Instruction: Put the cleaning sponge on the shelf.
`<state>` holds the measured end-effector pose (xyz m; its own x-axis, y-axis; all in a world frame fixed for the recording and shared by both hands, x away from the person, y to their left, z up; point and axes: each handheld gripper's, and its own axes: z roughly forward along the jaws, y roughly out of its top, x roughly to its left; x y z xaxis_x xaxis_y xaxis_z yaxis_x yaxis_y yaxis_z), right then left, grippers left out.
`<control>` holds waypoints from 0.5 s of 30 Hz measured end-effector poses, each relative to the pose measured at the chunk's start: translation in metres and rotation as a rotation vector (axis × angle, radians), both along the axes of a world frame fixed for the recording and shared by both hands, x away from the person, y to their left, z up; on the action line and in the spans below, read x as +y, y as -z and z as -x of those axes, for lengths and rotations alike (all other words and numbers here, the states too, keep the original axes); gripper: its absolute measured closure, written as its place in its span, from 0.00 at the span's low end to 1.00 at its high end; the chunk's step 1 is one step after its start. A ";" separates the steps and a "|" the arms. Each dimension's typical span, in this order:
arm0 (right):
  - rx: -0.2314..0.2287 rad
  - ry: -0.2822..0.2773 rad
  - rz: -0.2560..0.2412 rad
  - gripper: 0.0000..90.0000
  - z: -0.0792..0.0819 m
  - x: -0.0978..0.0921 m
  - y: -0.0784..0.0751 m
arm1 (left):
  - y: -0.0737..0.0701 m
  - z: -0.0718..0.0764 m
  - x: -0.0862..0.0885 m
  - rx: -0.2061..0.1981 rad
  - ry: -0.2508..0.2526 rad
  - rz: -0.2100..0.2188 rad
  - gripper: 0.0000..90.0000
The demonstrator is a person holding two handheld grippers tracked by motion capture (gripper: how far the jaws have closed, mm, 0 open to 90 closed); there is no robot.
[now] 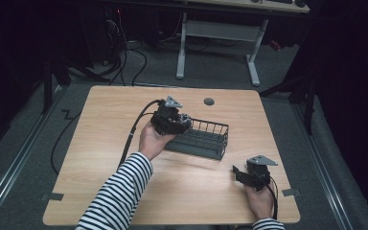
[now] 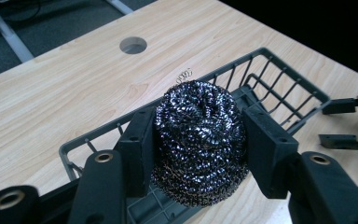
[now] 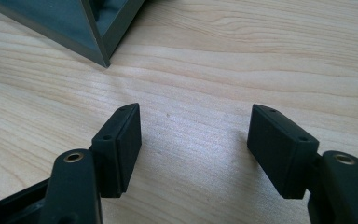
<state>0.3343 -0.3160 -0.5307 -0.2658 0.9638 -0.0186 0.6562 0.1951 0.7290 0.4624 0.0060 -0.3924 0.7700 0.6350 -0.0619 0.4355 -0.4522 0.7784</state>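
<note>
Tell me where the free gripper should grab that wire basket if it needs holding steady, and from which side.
Probably the basket rim at its near right corner, with the right gripper coming from the person's side. That corner lies closest to its open jaws, the thin wire rim fits between them, and the left gripper, holding the steel wool scourer, occupies the basket's left end.

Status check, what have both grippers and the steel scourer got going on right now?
Left gripper shut on steel scourer, held over the wire basket. Right gripper open, empty, over bare table. Nothing in the way.
</note>
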 end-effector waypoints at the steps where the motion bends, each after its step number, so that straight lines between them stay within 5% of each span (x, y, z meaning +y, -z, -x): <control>1: -0.001 -0.002 0.002 0.39 0.000 0.000 0.000 | 0.001 -0.001 -0.001 0.001 -0.003 -0.003 0.54; 15: 0.000 0.000 -0.002 0.39 0.000 0.000 0.000 | 0.029 -0.016 -0.014 0.043 -0.046 -0.028 0.52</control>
